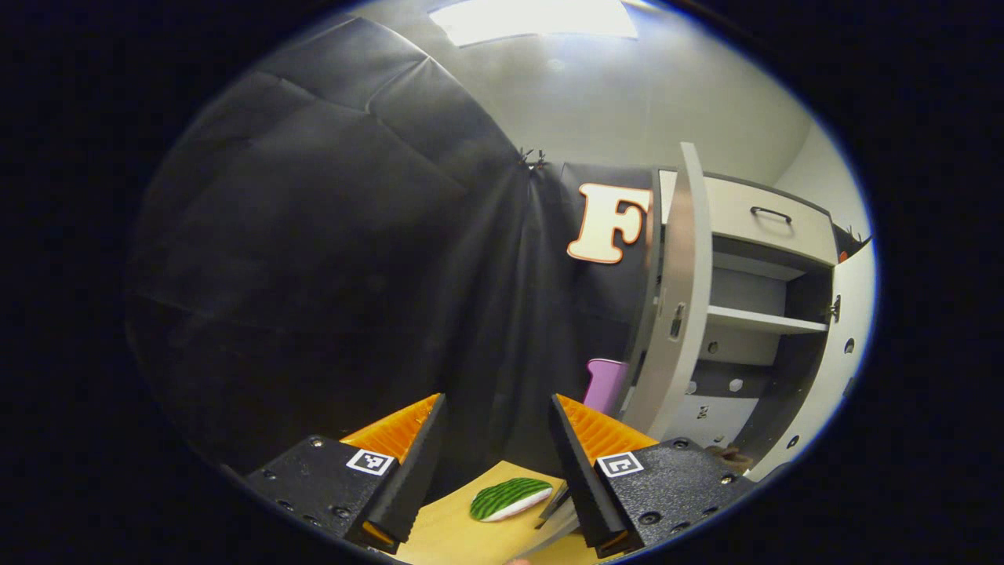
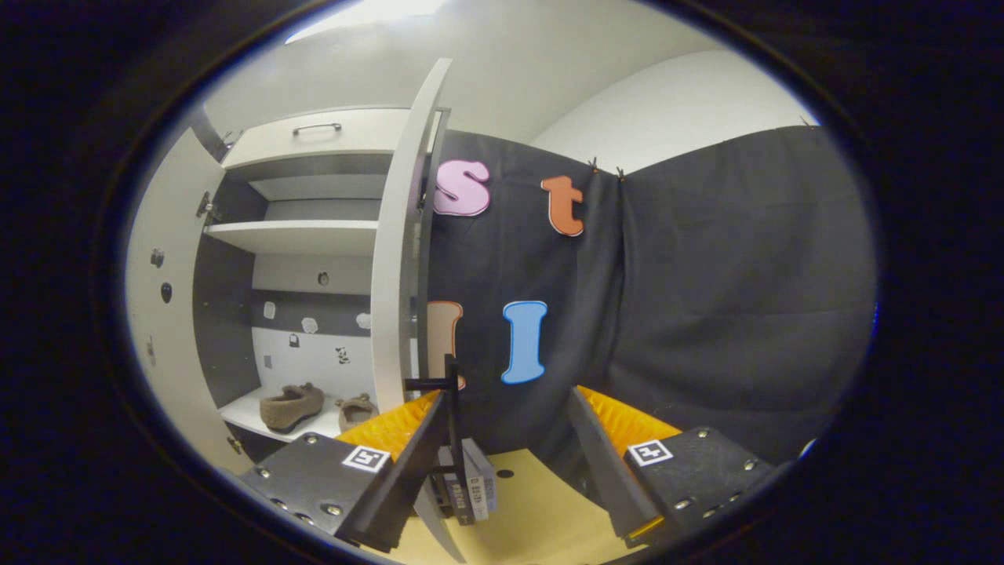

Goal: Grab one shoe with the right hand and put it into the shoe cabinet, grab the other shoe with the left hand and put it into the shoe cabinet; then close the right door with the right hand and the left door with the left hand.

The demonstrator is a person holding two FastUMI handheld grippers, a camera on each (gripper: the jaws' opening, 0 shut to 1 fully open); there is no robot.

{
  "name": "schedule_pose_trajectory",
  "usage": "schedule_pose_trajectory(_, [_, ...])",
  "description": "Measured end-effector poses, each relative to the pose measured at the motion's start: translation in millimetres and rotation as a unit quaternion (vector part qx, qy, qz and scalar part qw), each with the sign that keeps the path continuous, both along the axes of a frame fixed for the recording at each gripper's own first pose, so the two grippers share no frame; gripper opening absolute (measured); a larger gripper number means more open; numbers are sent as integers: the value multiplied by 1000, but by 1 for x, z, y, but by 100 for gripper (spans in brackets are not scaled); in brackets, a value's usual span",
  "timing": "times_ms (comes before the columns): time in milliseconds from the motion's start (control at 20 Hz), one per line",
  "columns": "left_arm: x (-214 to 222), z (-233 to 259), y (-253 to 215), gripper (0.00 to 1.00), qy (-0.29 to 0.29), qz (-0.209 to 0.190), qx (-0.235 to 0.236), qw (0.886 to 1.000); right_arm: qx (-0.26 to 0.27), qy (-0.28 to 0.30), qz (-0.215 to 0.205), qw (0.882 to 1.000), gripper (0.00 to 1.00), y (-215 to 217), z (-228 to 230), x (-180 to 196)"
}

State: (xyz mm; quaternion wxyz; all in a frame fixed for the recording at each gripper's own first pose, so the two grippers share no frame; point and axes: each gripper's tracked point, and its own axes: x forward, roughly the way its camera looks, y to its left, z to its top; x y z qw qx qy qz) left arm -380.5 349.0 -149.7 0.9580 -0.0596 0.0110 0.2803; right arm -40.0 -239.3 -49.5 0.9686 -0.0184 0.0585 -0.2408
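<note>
Black cloth wall behind, pale wood table below. Left gripper jaws open, gripping nothing; a green striped piece lies on the table between them. Right gripper jaws open, empty, a small black stand just by its left finger. Shoe cabinet has both doors open. Two brown shoes sit on its bottom shelf, side by side.

Left gripper view: low over the table, facing the black cloth wall; shoe cabinet well to the right of its tongs.
Right gripper view: low over the table, cabinet to the left of its tongs, nearer.
Shared: the open cabinet, table.
</note>
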Motion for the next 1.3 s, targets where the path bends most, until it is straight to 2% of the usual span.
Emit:
schedule_pose_trajectory(50, [2, -8, 1, 80, 10, -1, -9, 1000, 2, -1, 8, 1000, 89, 4, 1, 1])
schedule_pose_trajectory(100, [4, -18, 1, 80, 21, -5, -18, 1000, 0, -2, 11, 1000, 87, 6, 1, 1])
schedule_pose_trajectory(150, [8, -28, 0, 79, 29, -9, -26, 999, -4, -1, 13, 1000, 92, 6, 3, 1])
schedule_pose_trajectory(350, [19, -60, -11, 80, 58, -33, -37, 997, -8, 3, 37, 999, 91, 14, 6, 3])
schedule_pose_trajectory(400, [27, -65, -15, 80, 65, -38, -36, 997, -2, 2, 45, 999, 86, 17, 4, 5])
schedule_pose_trajectory(450, [32, -69, -18, 73, 70, -42, -37, 996, 4, 1, 53, 999, 86, 21, 3, 6])
schedule_pose_trajectory(500, [35, -72, -21, 80, 72, -46, -38, 996, 9, 0, 61, 998, 86, 27, 3, 7])
schedule_pose_trajectory(650, [43, -81, -25, 80, 80, -53, -45, 994, 20, -4, 92, 996, 91, 50, 0, 16])
schedule_pose_trajectory(700, [44, -84, -24, 74, 82, -53, -46, 994, 25, -5, 103, 994, 91, 59, -1, 19])
schedule_pose_trajectory(750, [44, -85, -23, 80, 83, -53, -48, 994, 31, -7, 113, 993, 91, 67, -1, 22])
schedule_pose_trajectory(1150, [40, -96, -16, 80, 90, -56, -62, 992, 65, -5, 164, 984, 91, 115, -11, 48])
schedule_pose_trajectory(1300, [42, -99, -16, 80, 94, -61, -66, 992, 69, -1, 199, 978, 91, 142, -12, 57])
